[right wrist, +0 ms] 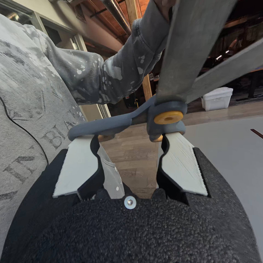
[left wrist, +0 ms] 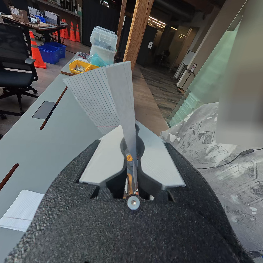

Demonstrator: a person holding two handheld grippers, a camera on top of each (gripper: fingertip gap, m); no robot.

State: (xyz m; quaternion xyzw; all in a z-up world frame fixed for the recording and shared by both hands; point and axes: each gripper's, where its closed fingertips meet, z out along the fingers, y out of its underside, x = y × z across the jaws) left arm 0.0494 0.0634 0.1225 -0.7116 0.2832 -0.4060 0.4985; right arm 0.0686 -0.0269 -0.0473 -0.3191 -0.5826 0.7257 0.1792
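Observation:
My left gripper [left wrist: 130,136] is shut on a white lined index card [left wrist: 92,99] and holds it upright above the grey table [left wrist: 42,149]. A narrow grey strip [left wrist: 122,92] of the card stands apart from the lined face. The scissors' orange screw [left wrist: 129,158] shows between the fingers. My right gripper [right wrist: 128,139] holds grey-handled scissors [right wrist: 168,118] by the handles at its fingertips, fingers set well apart. The blades [right wrist: 192,56] are spread in a V and point up, blurred. A grey spattered sleeve [right wrist: 99,74] reaches across above them.
A stack of lined cards [left wrist: 21,210] lies at the table's near left. Yellow bins [left wrist: 79,66] and clear plastic totes [left wrist: 103,41] sit at its far end by a wooden post [left wrist: 136,35]. An office chair [left wrist: 14,64], orange cones [left wrist: 36,51] and blue bins [left wrist: 52,51] stand left.

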